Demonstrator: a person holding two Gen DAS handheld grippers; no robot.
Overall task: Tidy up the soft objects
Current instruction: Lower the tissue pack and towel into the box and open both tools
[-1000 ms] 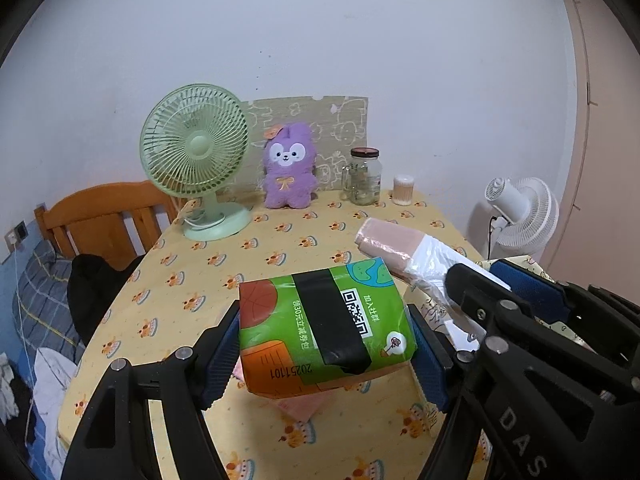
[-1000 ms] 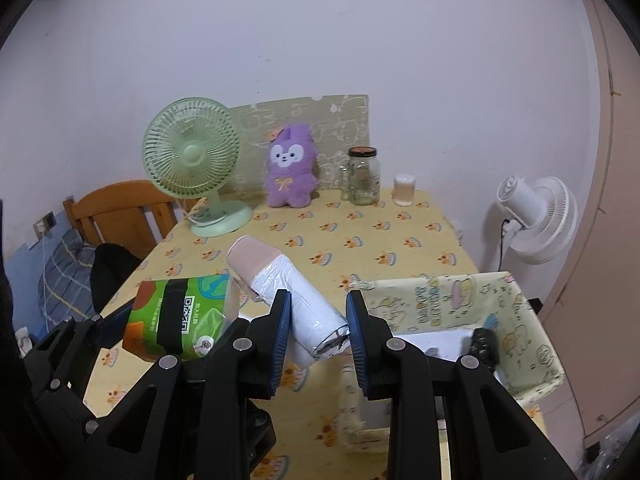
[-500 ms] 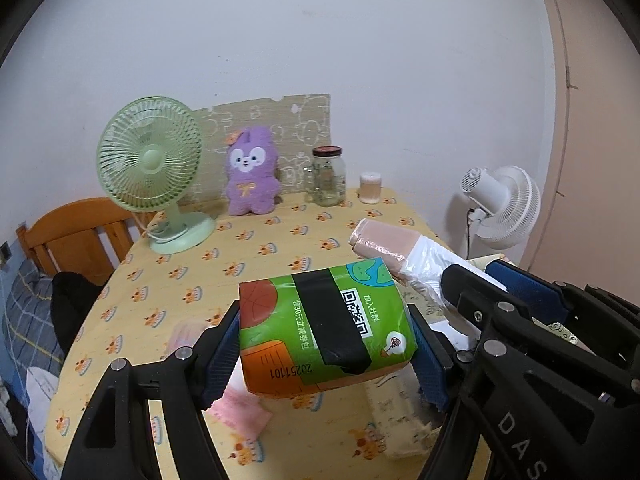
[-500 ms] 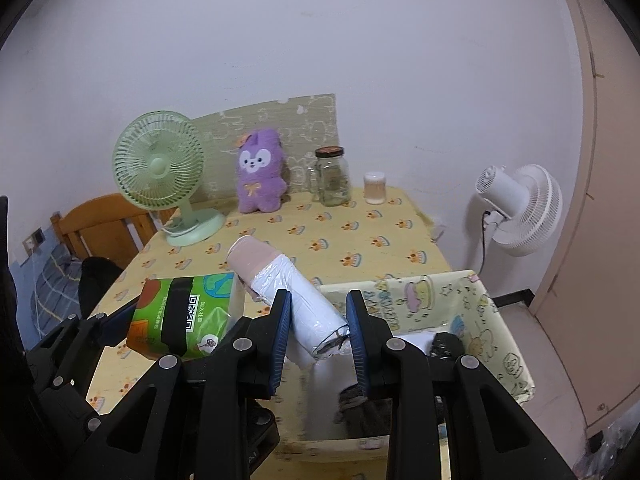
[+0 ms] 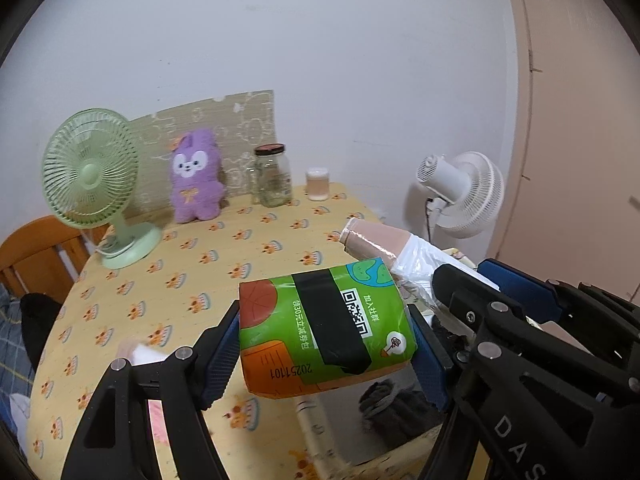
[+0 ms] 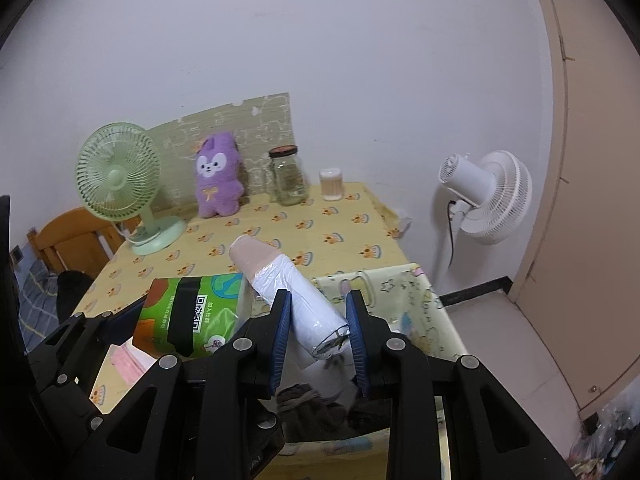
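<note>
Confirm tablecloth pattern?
Yellow tablecloth printed with small repeating orange cake-like motifs; clearest in the left wrist view.

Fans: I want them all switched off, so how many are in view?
2. The green desk fan stands on the table's far left; the white fan stands off the table's right side. Others could be out of view.

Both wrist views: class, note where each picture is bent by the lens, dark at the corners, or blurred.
Left wrist view: the door frame bows in a curve, the corners are black, the purple plush toy and green fan look slightly soft. Right wrist view: the same curved frame and black corners; the light is even and dim, with no strong glare.
</note>
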